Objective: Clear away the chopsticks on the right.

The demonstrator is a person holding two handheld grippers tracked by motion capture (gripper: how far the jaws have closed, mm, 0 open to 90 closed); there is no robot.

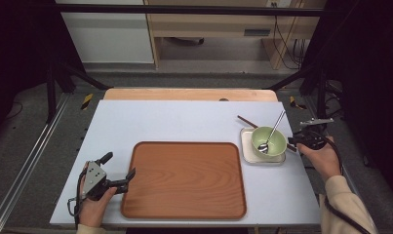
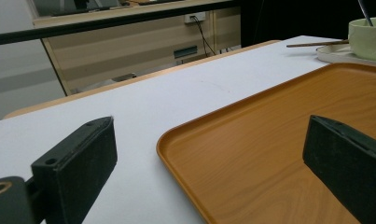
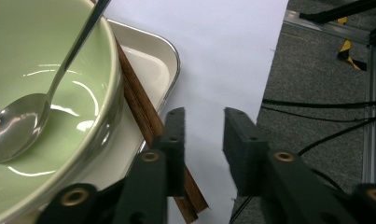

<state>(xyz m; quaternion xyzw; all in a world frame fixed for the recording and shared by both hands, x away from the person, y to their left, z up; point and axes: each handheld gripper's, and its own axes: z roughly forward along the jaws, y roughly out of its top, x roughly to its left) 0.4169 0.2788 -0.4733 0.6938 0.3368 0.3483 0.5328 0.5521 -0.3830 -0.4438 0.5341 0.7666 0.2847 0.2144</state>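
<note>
Right claw [image 3: 202,140] sits at the surface's [image 1: 184,122] three o'clock edge, jaws parted by a narrow gap and holding nothing, just beside the near end of the brown chopsticks [image 3: 143,112]. Those chopsticks lie across the small white dish [image 1: 246,146], wedged under the rim of the green bowl [image 1: 268,141], which stands on the dish with a metal spoon [image 1: 272,132] leaning inside. Thin, stiff and light, the chopsticks will likely slide or roll if pinched off-centre; the free end poking past the dish toward four o'clock looks the safest place to grip, clear of the bowl. Pulling them could nudge the glazed bowl, which seems slippery and breakable.

Left claw [image 1: 117,171] rests at eight o'clock, jaws spread wide and empty, straddling the near left edge of the orange tray [image 1: 184,180], which lies bare at the surface's centre.
</note>
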